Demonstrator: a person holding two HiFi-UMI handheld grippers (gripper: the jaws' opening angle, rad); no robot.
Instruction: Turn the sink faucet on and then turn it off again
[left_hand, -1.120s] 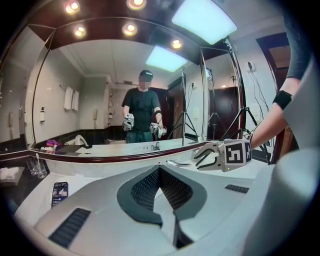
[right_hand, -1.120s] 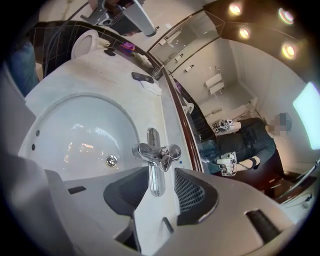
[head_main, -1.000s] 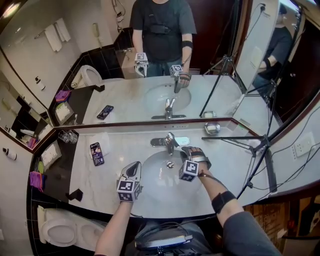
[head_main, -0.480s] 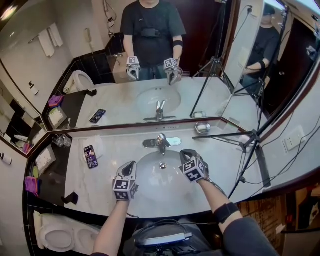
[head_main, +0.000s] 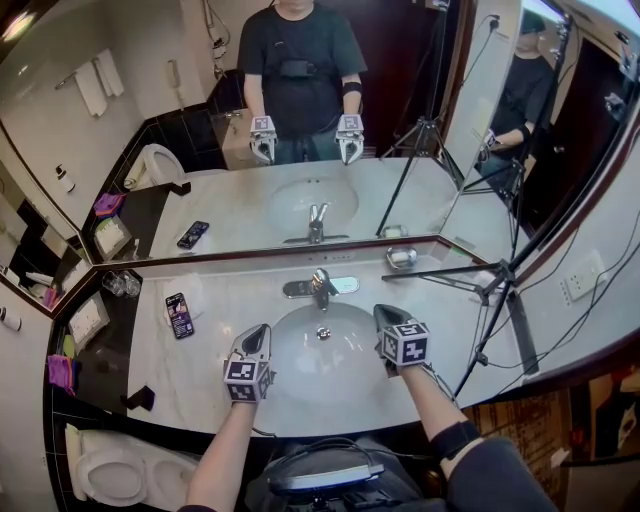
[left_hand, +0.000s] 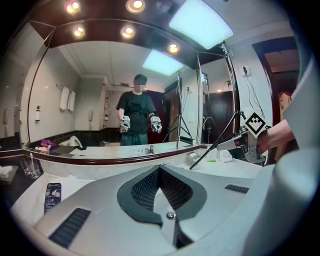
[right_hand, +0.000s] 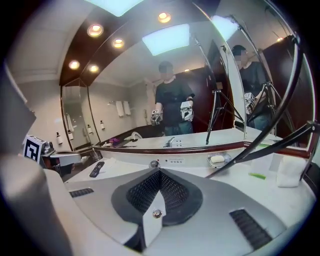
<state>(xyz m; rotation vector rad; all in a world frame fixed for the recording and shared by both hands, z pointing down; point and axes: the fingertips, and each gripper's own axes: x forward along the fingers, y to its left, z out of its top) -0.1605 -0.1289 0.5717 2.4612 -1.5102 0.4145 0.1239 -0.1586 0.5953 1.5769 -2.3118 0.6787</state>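
Note:
The chrome faucet (head_main: 321, 286) stands behind the white sink basin (head_main: 300, 372); I see no stream of water from it. In the head view my right gripper (head_main: 383, 314) hangs over the basin's right rim, shut and empty, a short way in front and to the right of the faucet. My left gripper (head_main: 258, 331) hovers at the basin's left rim, also shut with nothing in it. In the right gripper view the closed jaws (right_hand: 160, 172) point at the mirror, and the faucet's top (right_hand: 154, 163) peeks just above them. The left gripper view shows its jaws (left_hand: 160, 169) pressed together.
A phone (head_main: 180, 314) lies on the marble counter (head_main: 220, 300) at the left, near two glasses (head_main: 119, 285). A soap dish (head_main: 401, 258) sits at the back right. A black tripod (head_main: 495, 290) leans over the counter's right end. A toilet (head_main: 125, 470) is at the lower left.
My right gripper has drawn back from the faucet toward the right front, risen, rolled upright, and its jaws have closed empty. The left gripper has stayed put.

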